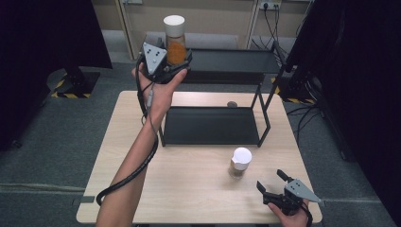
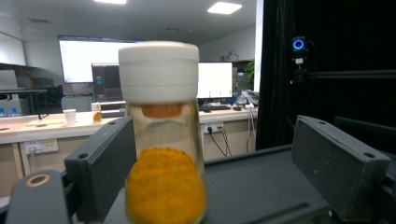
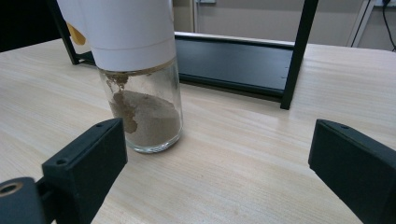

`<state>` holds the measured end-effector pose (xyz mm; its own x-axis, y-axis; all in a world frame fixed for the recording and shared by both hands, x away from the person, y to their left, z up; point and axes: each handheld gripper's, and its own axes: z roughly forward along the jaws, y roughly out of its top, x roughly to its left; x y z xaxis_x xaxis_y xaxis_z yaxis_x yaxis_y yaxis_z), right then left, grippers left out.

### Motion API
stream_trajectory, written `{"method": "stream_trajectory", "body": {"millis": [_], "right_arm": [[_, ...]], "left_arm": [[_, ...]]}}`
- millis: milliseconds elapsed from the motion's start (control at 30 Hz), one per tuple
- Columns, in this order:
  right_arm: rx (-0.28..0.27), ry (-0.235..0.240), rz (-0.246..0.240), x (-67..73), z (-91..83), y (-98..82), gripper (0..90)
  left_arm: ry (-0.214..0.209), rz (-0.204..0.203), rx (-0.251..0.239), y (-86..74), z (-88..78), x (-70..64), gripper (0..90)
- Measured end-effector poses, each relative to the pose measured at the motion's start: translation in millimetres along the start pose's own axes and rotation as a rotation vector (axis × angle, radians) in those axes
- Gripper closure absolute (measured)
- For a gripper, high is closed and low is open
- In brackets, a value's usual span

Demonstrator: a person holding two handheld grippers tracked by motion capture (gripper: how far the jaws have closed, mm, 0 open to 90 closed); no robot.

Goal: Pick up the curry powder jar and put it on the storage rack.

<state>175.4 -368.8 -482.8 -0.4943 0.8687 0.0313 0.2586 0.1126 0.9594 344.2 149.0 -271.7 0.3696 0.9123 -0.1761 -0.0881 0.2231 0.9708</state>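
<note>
Hand-held gripper (image 1: 178, 62) around orange-powder jar (image 1: 175, 45) on shelf (image 1: 236, 60).

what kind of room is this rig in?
Probably an office-style lab: monitors and a large lit screen line a long desk, and black curtains flank the wooden table.

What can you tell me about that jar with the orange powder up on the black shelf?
The jar of orange powder is clear glass with a wide white screw cap and stands upright, roughly half full of orange-yellow powder. It sits at the left end of the top shelf of the black metal rack. The left hand-held gripper has its jaws open around it; one pad looks close against the glass, the other stands well clear.
</note>
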Motion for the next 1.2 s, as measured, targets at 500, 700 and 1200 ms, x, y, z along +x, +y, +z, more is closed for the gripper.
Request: {"method": "stream_trajectory", "body": {"millis": [500, 700, 1200], "right_arm": [[0.001, 0.001, -0.004, 0.1, 0.1, 0.1, 4.9], [0.003, 0.001, -0.005, 0.5, 0.3, 0.5, 4.8], [0.002, 0.001, -0.004, 0.5, 0.2, 0.4, 4.8]], "left_arm": [[-0.033, -0.005, 0.023, -25.4, -22.3, 2.1, 13.5], [-0.029, -0.006, 0.039, -39.5, -31.3, 4.3, 13.5], [-0.038, -0.005, 0.052, -64.3, -57.2, 7.3, 13.4]]}}
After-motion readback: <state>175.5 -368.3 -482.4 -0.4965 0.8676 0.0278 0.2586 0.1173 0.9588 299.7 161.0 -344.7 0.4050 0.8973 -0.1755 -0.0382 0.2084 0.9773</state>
